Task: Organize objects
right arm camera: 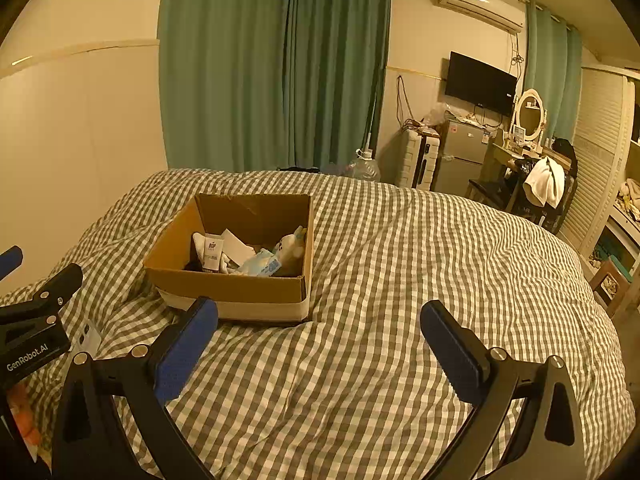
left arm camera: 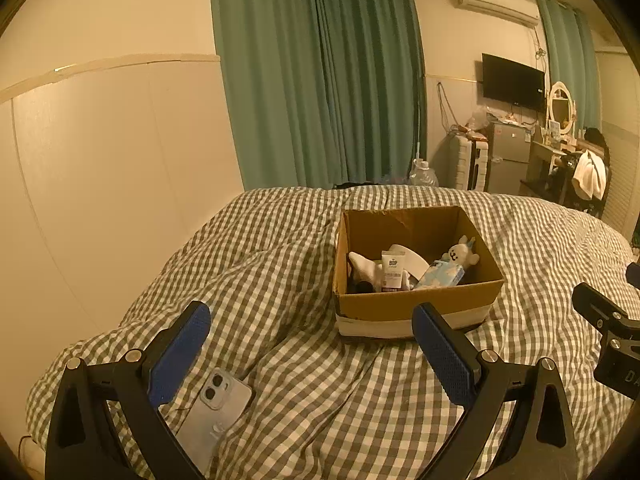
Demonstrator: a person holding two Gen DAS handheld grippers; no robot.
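Note:
A cardboard box (left arm camera: 384,309) stands on the checked bed cover; it also shows in the right wrist view (right arm camera: 224,282). Inside lie a white tube (left arm camera: 391,270), a small plush toy (left arm camera: 460,258), a pale blue packet (left arm camera: 440,276) and white cloth. A silver phone (left arm camera: 214,412) lies face down on the cover, just behind my left gripper's left finger. My left gripper (left arm camera: 312,344) is open and empty, hovering in front of the box. My right gripper (right arm camera: 320,344) is open and empty, right of the box. The left gripper shows in the right wrist view's left edge (right arm camera: 32,320).
The checked bed cover (right arm camera: 400,280) fills the foreground. Green curtains (left arm camera: 320,80) and a plain wall stand behind the bed. A water jug (right arm camera: 366,166), a small fridge (right arm camera: 460,156), a wall TV (right arm camera: 480,82) and a cluttered dresser with a chair (right arm camera: 540,184) stand at the back right.

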